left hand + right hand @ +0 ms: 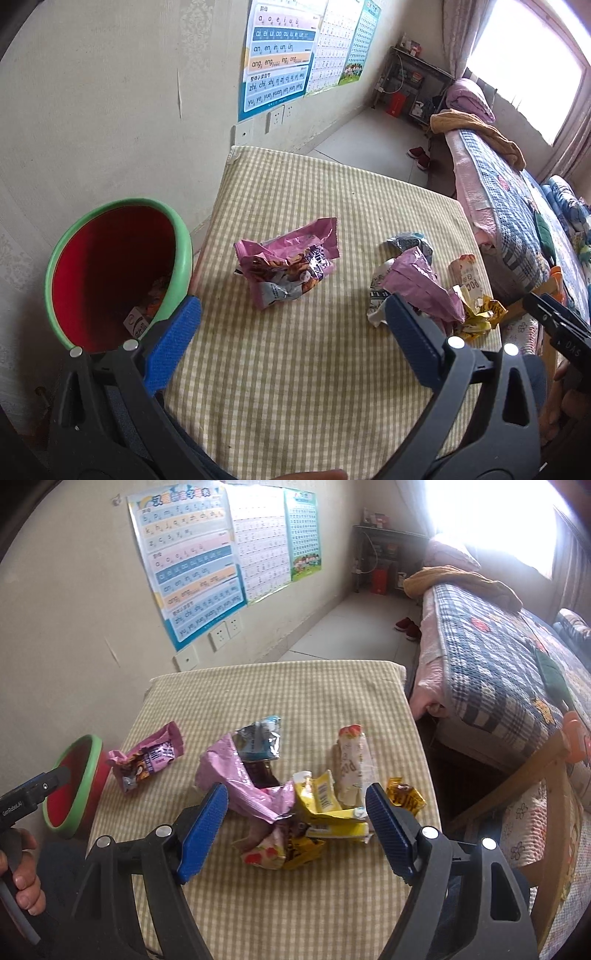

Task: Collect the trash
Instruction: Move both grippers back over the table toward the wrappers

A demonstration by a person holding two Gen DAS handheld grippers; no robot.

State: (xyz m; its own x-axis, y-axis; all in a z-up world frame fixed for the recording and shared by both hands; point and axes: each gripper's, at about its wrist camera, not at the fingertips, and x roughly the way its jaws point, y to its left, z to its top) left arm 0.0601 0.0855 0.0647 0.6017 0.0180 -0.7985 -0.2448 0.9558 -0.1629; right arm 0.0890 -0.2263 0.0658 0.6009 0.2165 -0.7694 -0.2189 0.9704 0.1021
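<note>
A red bin with a green rim (pixel 110 269) stands left of a checked table (pixel 295 387) and holds some wrappers; it also shows in the right wrist view (pixel 74 786). A crumpled pink snack bag (pixel 288 266) lies mid-table, also seen from the right wrist (pixel 147 760). A pile of wrappers lies to its right: a pink bag (pixel 243 782), a silver-blue bag (pixel 258 740), yellow wrappers (pixel 325 805) and a white tube packet (pixel 352 764). My left gripper (pixel 291 310) is open and empty above the table, between bin and pile. My right gripper (pixel 295 801) is open and empty above the pile.
A bed with a patchwork quilt (pixel 498 664) runs along the right, with a wooden chair frame (pixel 535 775) beside the table. Posters (pixel 192 565) and sockets hang on the wall behind. Red slippers (pixel 406 627) lie on the floor.
</note>
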